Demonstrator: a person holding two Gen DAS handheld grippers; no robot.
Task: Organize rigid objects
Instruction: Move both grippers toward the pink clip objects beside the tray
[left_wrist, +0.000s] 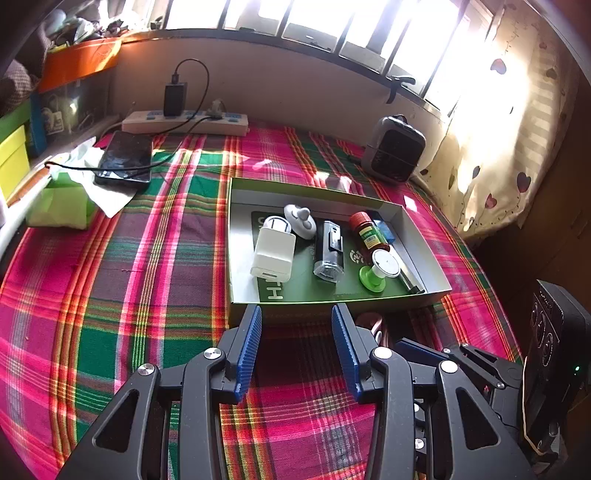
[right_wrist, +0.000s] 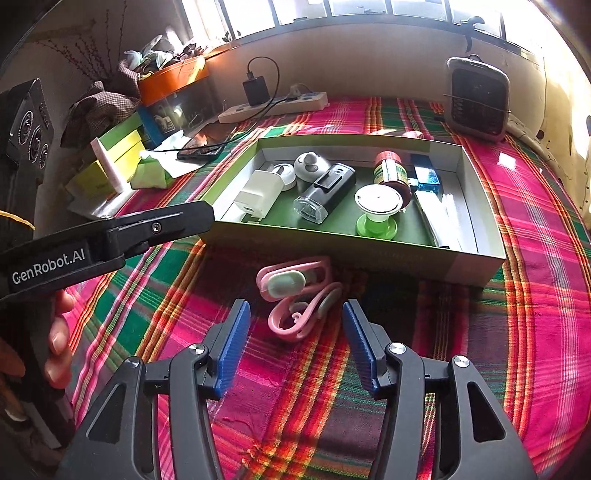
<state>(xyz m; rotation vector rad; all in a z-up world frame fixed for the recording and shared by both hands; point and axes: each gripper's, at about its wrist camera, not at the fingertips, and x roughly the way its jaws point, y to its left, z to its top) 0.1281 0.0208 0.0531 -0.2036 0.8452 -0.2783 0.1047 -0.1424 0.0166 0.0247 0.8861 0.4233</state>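
Observation:
An open green-rimmed cardboard box (left_wrist: 334, 297) (right_wrist: 343, 245) sits on the plaid cloth. It holds a white charger cube (left_wrist: 273, 254) (right_wrist: 255, 195), a black light (left_wrist: 330, 251) (right_wrist: 325, 192), a red-capped bottle (left_wrist: 367, 232) (right_wrist: 389, 166), a white-and-green spool (left_wrist: 380, 269) (right_wrist: 376, 210) and other small items. Two pink clip-like pieces (right_wrist: 295, 275) (right_wrist: 306, 314) lie on the cloth before the box's near wall. My right gripper (right_wrist: 295, 304) is open, its tips flanking the nearer piece without touching it. My left gripper (left_wrist: 296, 310) (right_wrist: 205, 214) is open and empty at the box's near-left wall.
At the back are a power strip (left_wrist: 184, 123) with a plugged charger, a dark phone (left_wrist: 125, 157) on its cable, a green tissue pack (left_wrist: 62, 206) and a grey fan heater (left_wrist: 393, 149) (right_wrist: 476, 99). Stacked boxes line the left; a curtain (left_wrist: 491, 147) hangs right.

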